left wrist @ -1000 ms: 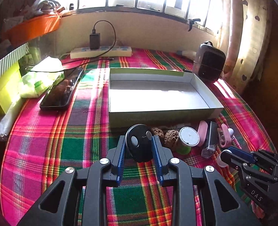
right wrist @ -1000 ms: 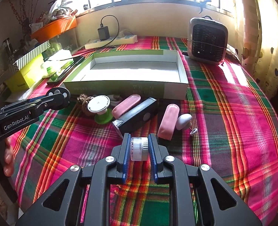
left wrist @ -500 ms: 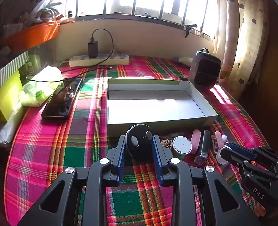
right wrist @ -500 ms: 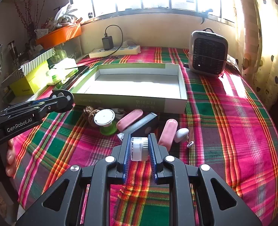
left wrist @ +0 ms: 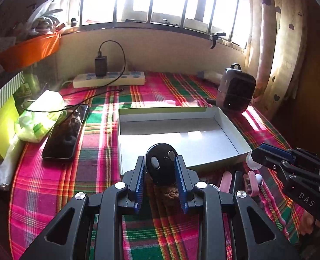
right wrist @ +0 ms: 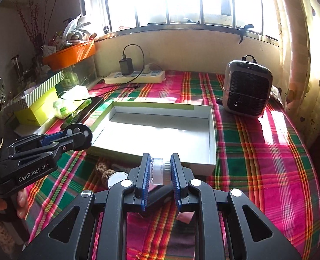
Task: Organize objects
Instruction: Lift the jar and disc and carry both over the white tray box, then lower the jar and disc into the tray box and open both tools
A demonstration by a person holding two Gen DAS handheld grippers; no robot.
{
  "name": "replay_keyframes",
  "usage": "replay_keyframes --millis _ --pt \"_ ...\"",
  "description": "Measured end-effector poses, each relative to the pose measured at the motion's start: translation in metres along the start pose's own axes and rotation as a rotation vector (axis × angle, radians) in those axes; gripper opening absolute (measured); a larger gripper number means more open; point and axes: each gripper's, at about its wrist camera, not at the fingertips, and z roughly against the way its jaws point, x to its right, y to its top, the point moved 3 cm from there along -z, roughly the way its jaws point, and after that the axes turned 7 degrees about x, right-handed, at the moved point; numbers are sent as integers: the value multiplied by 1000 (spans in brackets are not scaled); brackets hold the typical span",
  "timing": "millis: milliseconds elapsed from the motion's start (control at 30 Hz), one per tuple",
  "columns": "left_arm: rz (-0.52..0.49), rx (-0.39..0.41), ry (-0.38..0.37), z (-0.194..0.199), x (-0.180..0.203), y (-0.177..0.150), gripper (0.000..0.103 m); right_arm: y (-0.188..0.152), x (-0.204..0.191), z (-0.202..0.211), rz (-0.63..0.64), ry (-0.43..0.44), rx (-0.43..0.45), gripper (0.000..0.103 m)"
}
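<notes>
1 open box (left wrist: 233, 130), 2 sponge lumps (right wrist: 108, 173), 1 phone (left wrist: 65, 133), 1 heater (right wrist: 246, 88), 1 pwr strip (left wrist: 109, 79).

Both grippers (left wrist: 160, 173) (right wrist: 160, 173) are black with blue ribbed pads, silver screws and white lettering.

Black key fob (left wrist: 161, 164) and clear jar (right wrist: 157, 170), aloft near shallow box (left wrist: 235, 127)

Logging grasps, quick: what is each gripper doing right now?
Left gripper: closed on the black key fob.
Right gripper: closed on the small clear jar.
</notes>
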Motion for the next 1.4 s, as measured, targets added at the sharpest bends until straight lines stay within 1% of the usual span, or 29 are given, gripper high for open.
replay_keyframes --millis 200,233,333,400,567,667,767,900,1100,1200,1400 --pt "-2 -9 -1 -20 -3 15 25 20 14 -25 -8 -16 -19 20" --pt "-2 -14 2 -24 -4 17 25 22 16 -29 -7 -22 -24 20" --pt "17 -48 -24 -40 -7 23 25 30 22 -45 1 -38 -36 20" --pt "17 -59 -17 -51 -10 26 25 34 25 -56 0 -39 -49 20" --pt "14 -74 5 -74 -15 34 25 38 35 -88 2 -52 -99 20" --pt "22 -96 13 -90 -20 37 25 37 40 -104 -1 -57 -123 20" --pt "5 -105 25 -102 -21 39 25 39 43 -118 20 -76 -145 20" --pt "0 -132 21 -119 -21 39 25 40 48 -134 21 -88 -173 20" --pt "-15 -153 33 -132 -23 40 25 42 49 -148 46 -98 -179 20" --pt "-20 -161 35 -136 -23 39 25 40 49 -155 47 -98 -199 20" --pt "-24 -175 48 -143 -26 35 25 40 50 -160 54 -105 -202 20"
